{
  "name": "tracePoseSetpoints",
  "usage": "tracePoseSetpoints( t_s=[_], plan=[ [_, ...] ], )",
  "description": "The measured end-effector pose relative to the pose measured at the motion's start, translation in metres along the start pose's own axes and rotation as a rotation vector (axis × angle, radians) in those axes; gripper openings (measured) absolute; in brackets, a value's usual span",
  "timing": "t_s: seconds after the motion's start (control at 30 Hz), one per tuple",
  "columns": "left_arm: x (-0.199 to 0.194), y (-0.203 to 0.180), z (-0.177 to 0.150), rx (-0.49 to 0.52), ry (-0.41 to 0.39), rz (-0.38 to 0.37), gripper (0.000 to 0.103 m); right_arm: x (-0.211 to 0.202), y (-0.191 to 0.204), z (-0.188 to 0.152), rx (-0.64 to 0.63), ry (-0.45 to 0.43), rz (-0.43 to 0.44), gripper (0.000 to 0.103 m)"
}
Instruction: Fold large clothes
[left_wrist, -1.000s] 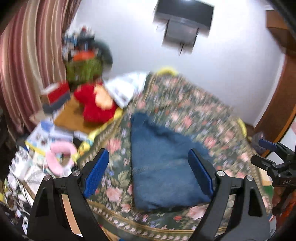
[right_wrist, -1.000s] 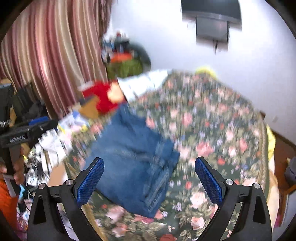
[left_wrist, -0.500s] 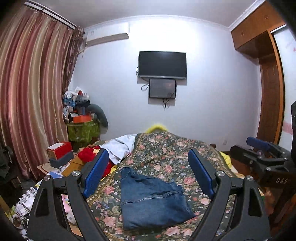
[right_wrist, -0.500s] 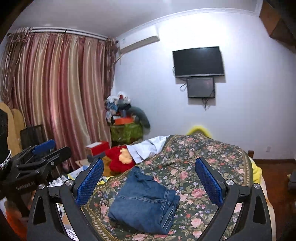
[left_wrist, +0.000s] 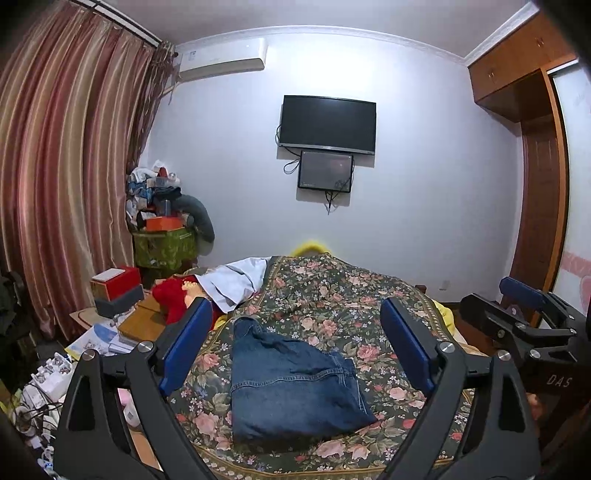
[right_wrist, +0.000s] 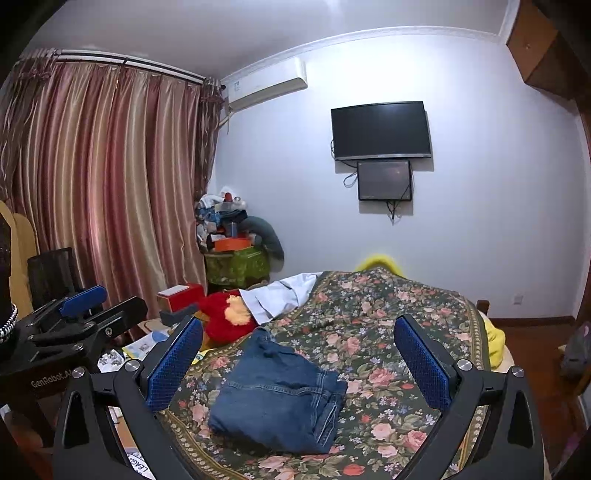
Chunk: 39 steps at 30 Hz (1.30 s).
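Observation:
A pair of blue jeans (left_wrist: 291, 384) lies folded into a compact rectangle on the floral bedspread (left_wrist: 332, 295), near the bed's front edge. It also shows in the right wrist view (right_wrist: 277, 391). My left gripper (left_wrist: 295, 347) is open and empty, held back from the bed and above the jeans. My right gripper (right_wrist: 299, 358) is open and empty too, held level and apart from the jeans. Each gripper shows at the edge of the other's view: the right one (left_wrist: 524, 325), the left one (right_wrist: 74, 317).
A white garment (left_wrist: 236, 280) and a red plush toy (left_wrist: 173, 299) lie at the bed's far left. Boxes, papers and cables clutter the floor on the left (left_wrist: 92, 339). A striped curtain (left_wrist: 66, 184), a wall TV (left_wrist: 327, 125) and a wooden wardrobe (left_wrist: 535, 184) surround the bed.
Both grippers have lifted and tilted up from looking down at the jeans to looking level across the room. The folded jeans have not moved.

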<state>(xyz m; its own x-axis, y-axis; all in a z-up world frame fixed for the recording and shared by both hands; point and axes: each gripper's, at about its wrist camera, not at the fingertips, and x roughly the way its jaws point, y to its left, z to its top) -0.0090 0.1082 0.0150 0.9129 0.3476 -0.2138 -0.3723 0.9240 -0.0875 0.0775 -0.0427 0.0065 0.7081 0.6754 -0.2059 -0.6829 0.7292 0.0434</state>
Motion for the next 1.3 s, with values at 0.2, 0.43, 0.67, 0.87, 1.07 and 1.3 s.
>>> tracePoseSetpoints(
  t_s=[0.2, 0.43, 0.67, 0.87, 1.07, 1.3],
  plan=[
    [0.002, 0.002, -0.003, -0.012, 0.013, 0.008, 0.093, 0.005, 0.000, -0.004, -0.003, 0.017, 0.004, 0.103],
    [0.006, 0.004, -0.006, -0.017, 0.030, 0.010, 0.093, 0.006, -0.003, -0.004, 0.009, 0.024, 0.006, 0.103],
    [0.011, 0.005, -0.009, -0.025, 0.052, 0.004, 0.093, 0.007, -0.004, -0.004, 0.015, 0.027, 0.004, 0.103],
    [0.015, 0.007, -0.012, -0.034, 0.069, 0.001, 0.094, 0.007, -0.006, -0.004, 0.018, 0.028, 0.009, 0.103],
    [0.017, 0.008, -0.012, -0.035, 0.072, 0.001, 0.094, 0.007, -0.006, -0.004, 0.018, 0.027, 0.007, 0.103],
    [0.017, 0.008, -0.012, -0.034, 0.072, 0.000, 0.095, 0.007, -0.005, -0.003, 0.018, 0.027, 0.006, 0.103]
  ],
)
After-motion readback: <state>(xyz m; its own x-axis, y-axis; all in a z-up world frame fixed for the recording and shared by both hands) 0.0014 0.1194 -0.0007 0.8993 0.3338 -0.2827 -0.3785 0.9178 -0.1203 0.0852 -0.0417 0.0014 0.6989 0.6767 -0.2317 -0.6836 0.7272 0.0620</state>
